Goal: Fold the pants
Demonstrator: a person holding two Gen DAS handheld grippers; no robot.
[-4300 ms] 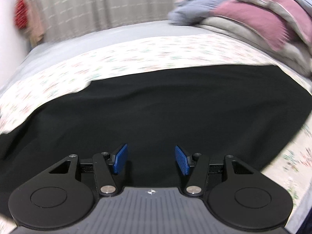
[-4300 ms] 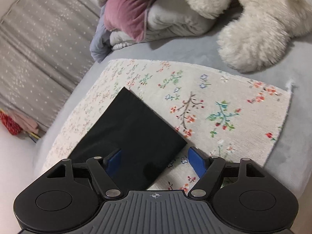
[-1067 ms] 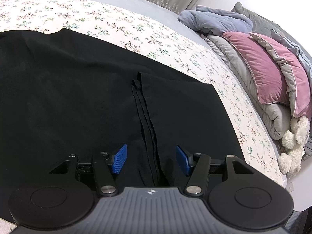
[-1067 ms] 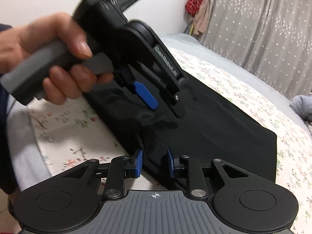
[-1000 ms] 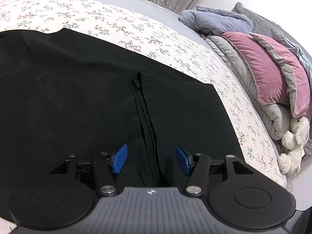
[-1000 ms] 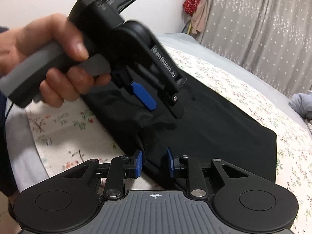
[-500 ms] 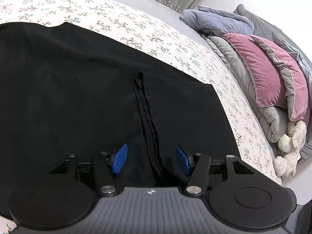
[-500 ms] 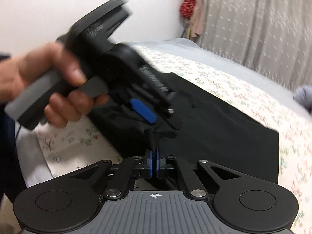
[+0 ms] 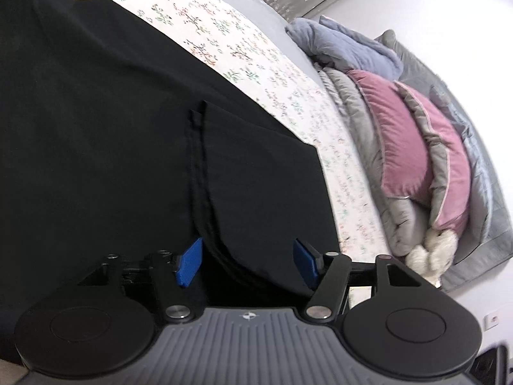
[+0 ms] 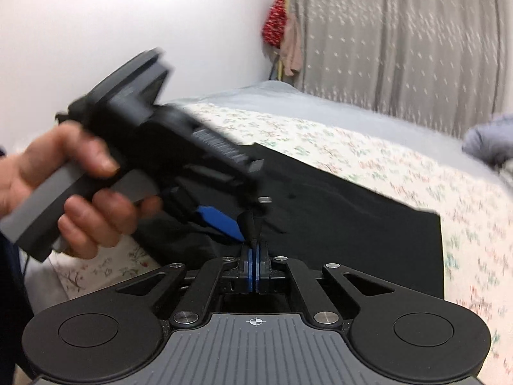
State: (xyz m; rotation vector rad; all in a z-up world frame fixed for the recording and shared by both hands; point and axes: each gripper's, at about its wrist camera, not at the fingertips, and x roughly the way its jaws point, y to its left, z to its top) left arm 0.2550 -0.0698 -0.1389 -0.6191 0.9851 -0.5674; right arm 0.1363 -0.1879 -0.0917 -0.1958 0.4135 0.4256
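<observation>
Black pants (image 9: 96,122) lie spread over a floral sheet (image 9: 243,48), one part folded over with its hemmed edge (image 9: 198,173) running toward me. My left gripper (image 9: 247,263) hovers low over that folded edge. Its jaws are opening, and the cloth lies between the blue pads (image 9: 189,261) without being pressed. In the right wrist view a hand (image 10: 80,189) holds that left gripper just beyond my right gripper (image 10: 255,256). The right one is shut on a pinch of the pants' near edge (image 10: 251,224), which rises in a small peak from its pads.
A pile of bedding with a pink pillow (image 9: 413,147), a grey-blue blanket (image 9: 349,48) and a white plush toy (image 9: 429,253) fills the bed's right side. A grey dotted curtain (image 10: 400,32) and a red hanging item (image 10: 275,30) stand behind the bed.
The right gripper's jaws closed on the pants' near edge and lifted it slightly. The left gripper rolled in place and its pads spread a little wider.
</observation>
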